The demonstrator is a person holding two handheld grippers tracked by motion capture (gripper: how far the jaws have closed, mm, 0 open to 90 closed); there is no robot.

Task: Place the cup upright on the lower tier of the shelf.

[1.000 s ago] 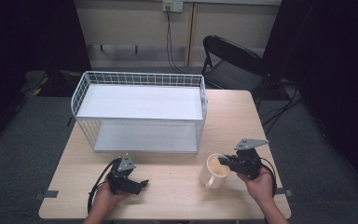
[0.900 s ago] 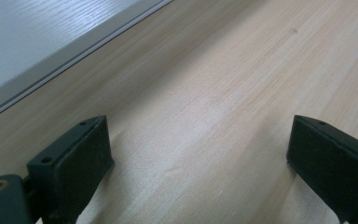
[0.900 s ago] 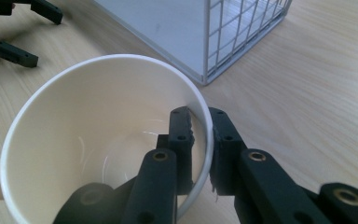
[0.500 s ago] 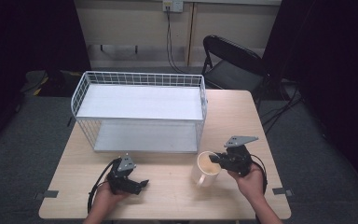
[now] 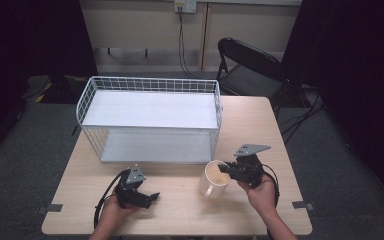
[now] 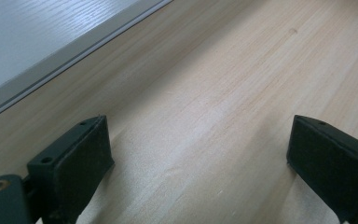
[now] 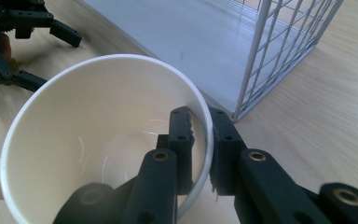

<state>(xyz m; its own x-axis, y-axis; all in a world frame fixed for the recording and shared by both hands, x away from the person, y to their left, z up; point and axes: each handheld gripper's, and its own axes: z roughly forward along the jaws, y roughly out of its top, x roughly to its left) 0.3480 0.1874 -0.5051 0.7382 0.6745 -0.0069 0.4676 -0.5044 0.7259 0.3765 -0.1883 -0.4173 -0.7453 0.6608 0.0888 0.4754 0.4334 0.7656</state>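
A white mug (image 5: 213,180) is gripped by its rim: my right gripper (image 5: 226,170) is shut on it, one jaw inside the cup and one outside. In the right gripper view the mug (image 7: 98,126) is empty and tilted, with its handle at the lower left, and my right gripper (image 7: 204,140) pinches the rim's near side. My left gripper (image 5: 149,199) rests low on the wooden table (image 5: 260,130) at the front left. It is open, and its jaws (image 6: 196,154) stand wide apart with only bare wood between them.
A white wire rack (image 5: 150,117) with two white shelf boards stands mid-table, its open front facing me; its corner (image 7: 270,51) is just beyond the mug. My left gripper (image 7: 49,58) also shows beyond the mug. A black chair (image 5: 250,70) stands behind the table.
My right gripper has carried the mug leftward across the table, toward the rack's front right corner. The left gripper has stayed put.
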